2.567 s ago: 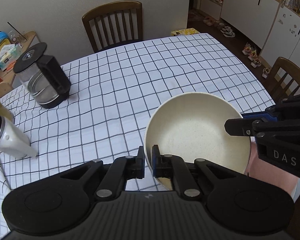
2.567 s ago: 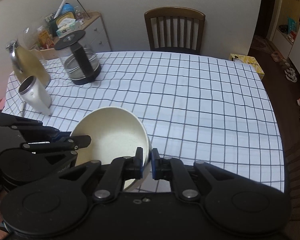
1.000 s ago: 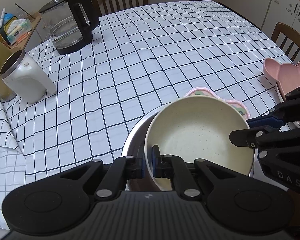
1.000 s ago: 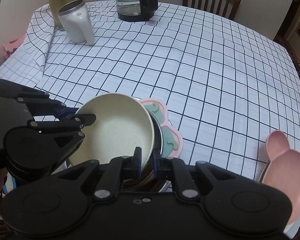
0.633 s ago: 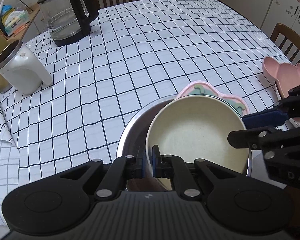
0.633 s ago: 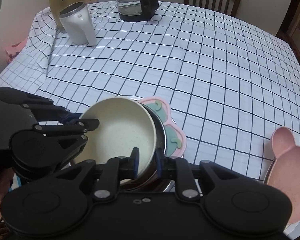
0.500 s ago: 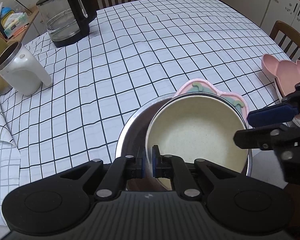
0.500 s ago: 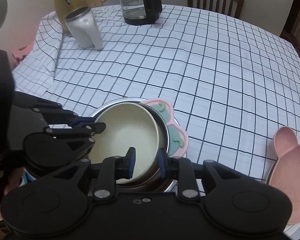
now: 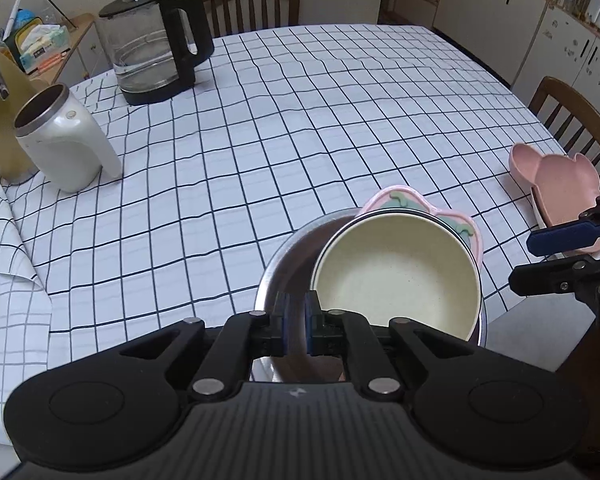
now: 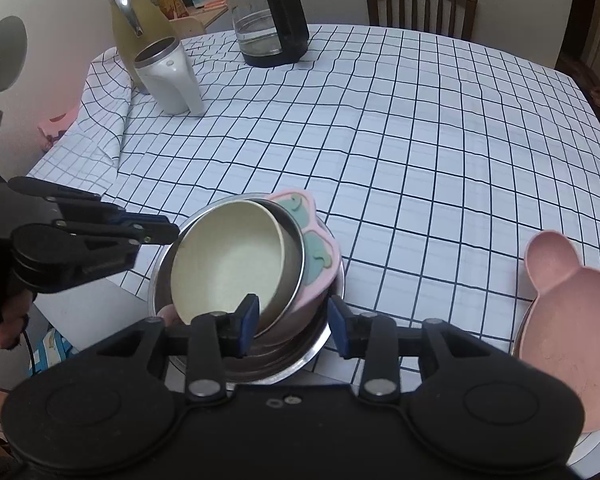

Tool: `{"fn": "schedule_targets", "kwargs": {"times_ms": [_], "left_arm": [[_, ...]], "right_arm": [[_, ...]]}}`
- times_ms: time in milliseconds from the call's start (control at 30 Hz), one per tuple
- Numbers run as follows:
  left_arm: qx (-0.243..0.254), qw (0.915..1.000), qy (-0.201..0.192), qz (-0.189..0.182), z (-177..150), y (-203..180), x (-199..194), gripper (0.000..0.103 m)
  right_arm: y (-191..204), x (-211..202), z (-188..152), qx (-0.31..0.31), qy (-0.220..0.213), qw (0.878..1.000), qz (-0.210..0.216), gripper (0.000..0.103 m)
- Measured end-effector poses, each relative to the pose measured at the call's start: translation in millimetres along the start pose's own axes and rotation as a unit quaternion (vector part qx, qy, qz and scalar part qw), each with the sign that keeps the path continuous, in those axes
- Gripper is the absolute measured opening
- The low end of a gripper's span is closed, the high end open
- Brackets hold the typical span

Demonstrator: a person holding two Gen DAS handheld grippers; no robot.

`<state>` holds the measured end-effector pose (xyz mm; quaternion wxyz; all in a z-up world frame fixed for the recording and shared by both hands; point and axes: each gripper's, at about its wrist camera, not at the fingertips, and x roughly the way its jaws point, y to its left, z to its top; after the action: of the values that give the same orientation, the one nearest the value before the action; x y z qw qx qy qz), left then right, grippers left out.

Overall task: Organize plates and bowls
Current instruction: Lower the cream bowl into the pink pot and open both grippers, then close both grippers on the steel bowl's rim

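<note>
- We are recording a glass kettle [image 9: 152,46] with a black handle, standing at the far side of the checked tablecloth [image 9: 300,112].
- We are listing a white jug [image 9: 62,138] beside a yellow carafe [image 10: 134,24].
- We are noting a wooden chair [image 10: 420,2] standing behind the table.

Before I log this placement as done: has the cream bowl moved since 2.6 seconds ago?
Yes. The cream bowl went from being held over bare tablecloth to resting tilted inside the steel bowl, against the pink plate. Right gripper is open.
</note>
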<state>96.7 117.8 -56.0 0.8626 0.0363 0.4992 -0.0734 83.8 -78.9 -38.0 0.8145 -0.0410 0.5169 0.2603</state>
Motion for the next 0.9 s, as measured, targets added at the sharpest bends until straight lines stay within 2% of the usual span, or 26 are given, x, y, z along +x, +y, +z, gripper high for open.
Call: {"fn": "schedule_targets", "kwargs": {"times_ms": [333, 400, 500, 533, 567, 700, 833, 900], "left_arm": [[-0.023, 0.9995, -0.020, 0.004, -5.1, 17.5, -18.4, 0.010], [-0.027, 0.9994, -0.024, 0.002, -5.6, 19.7, -21.1, 0.014], [-0.036, 0.9987, -0.036, 0.002, -8.1, 23.5, -25.4, 0.045], [-0.038, 0.9983, -0.043, 0.005, -9.0, 24.6, -27.4, 0.064], [-0.041, 0.9978, -0.052, 0.007, -9.6, 26.0, -29.6, 0.074], [-0.050, 0.9971, -0.057, 0.004, -9.9, 32.8, -29.7, 0.075], [-0.057, 0.9975, -0.042, 0.005, -12.4, 40.2, -16.6, 0.075], [-0.056, 0.9978, -0.035, 0.009, -14.8, 42.8, -6.8, 0.075]], "right_arm": [[-1.6, -13.9, -3.9, 0.000, -0.031, 0.999, 0.009, 0.061], [-0.9, -16.5, -3.9, -0.003, -0.036, 0.999, 0.007, 0.064], [-0.9, -19.6, -3.5, -0.004, -0.041, 0.999, 0.007, 0.066], [-1.2, -20.5, -3.5, -0.003, -0.044, 0.999, 0.007, 0.069], [-1.8, -21.3, -3.7, -0.003, -0.046, 0.999, 0.007, 0.071], [-2.1, -23.7, -5.8, -0.006, -0.052, 0.999, 0.004, 0.077], [-2.0, -20.0, -13.5, -0.013, -0.061, 0.998, -0.003, 0.097], [-1.4, -11.7, -20.4, -0.016, -0.057, 0.998, -0.010, 0.100]]}}
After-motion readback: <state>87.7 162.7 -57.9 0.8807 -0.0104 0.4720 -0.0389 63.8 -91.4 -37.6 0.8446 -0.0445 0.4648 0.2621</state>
